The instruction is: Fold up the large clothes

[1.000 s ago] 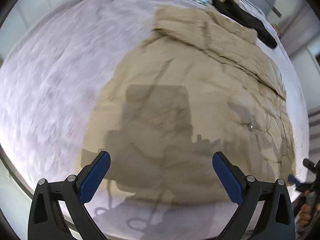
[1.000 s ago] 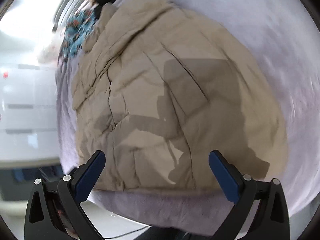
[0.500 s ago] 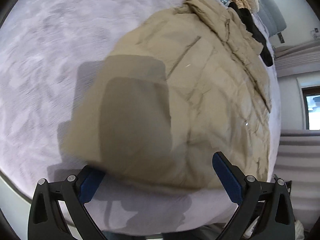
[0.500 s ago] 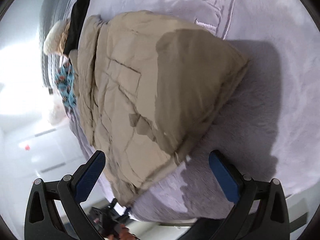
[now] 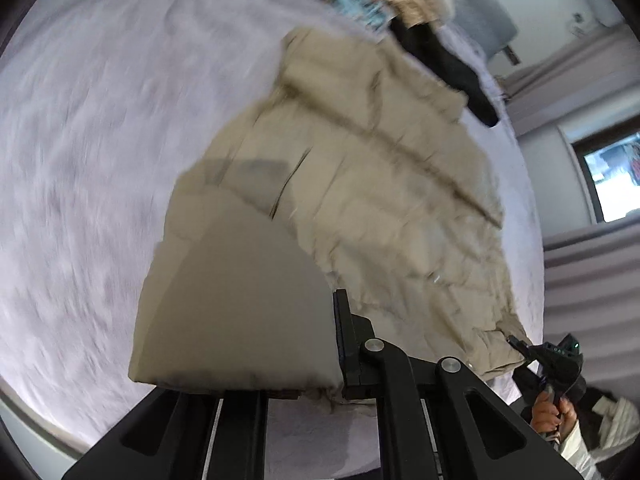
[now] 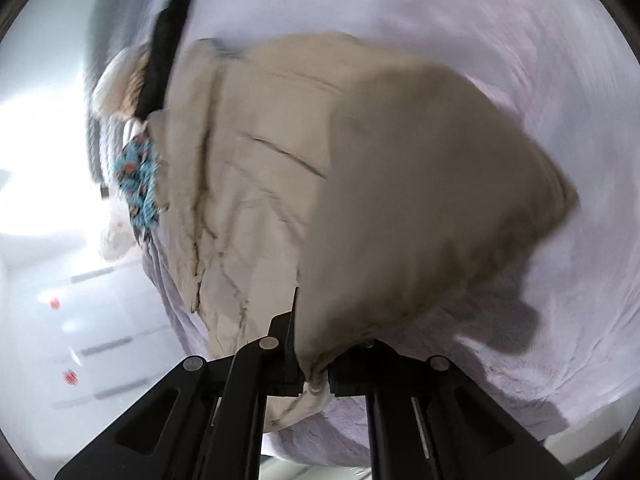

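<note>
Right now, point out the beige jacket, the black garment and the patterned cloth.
beige jacket (image 5: 360, 184), left wrist view, quilted middle panel.
black garment (image 5: 444, 64), left wrist view, mid-length.
patterned cloth (image 6: 138, 176), right wrist view, its teal middle.

Your beige padded coat (image 5: 360, 200) lies spread on the bed, its near hem corners lifted and bunched up.

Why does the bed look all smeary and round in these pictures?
Left wrist view: the grey blanket streaks from motion blur, and the fisheye lens bends it round. Right wrist view: the tan coat smears too, and the left side glares white.
</note>
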### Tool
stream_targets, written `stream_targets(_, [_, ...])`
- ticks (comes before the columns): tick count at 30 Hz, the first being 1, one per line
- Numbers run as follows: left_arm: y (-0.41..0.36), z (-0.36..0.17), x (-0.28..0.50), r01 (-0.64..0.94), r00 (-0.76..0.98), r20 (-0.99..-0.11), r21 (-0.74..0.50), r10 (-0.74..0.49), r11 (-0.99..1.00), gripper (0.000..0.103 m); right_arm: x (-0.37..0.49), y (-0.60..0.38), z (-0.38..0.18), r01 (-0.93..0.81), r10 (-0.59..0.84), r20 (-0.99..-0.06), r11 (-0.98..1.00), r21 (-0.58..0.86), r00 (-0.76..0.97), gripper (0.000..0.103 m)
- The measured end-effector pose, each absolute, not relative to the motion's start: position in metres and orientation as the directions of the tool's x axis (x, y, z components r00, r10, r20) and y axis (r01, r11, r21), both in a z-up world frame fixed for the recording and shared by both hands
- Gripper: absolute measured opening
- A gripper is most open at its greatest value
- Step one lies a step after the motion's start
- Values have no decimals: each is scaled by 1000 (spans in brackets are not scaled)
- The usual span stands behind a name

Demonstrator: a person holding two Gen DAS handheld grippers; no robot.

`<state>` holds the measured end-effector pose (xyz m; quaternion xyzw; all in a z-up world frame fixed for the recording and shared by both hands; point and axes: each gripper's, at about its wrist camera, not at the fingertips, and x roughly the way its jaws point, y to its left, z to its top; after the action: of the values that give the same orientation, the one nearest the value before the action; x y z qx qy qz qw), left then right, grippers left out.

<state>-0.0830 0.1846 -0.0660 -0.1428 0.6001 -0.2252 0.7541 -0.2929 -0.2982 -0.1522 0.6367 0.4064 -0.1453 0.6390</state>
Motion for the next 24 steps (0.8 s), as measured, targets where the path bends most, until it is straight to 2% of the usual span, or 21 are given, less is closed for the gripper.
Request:
stream_targets(8, [147,11,-10,270,320,-819,-404,-477,874,13,-203,-332,-66,574,297,-708,426,699,641,8])
stream_targets(14, [100,41,68,291,404,-822,-300,-401,908,13,-110,-381,-21,472,317,-698,555,685,642,8])
stream_targets(18, [68,26,124,270,438,-836,-229,-331,935,13,-40,-404,-18,446,299,-737,639,627,607,8])
stream_targets(24, [46,-39,181,224,409,-873,-188,-267,956,13,31,-421,-64,477,270,-787,672,567,555,8])
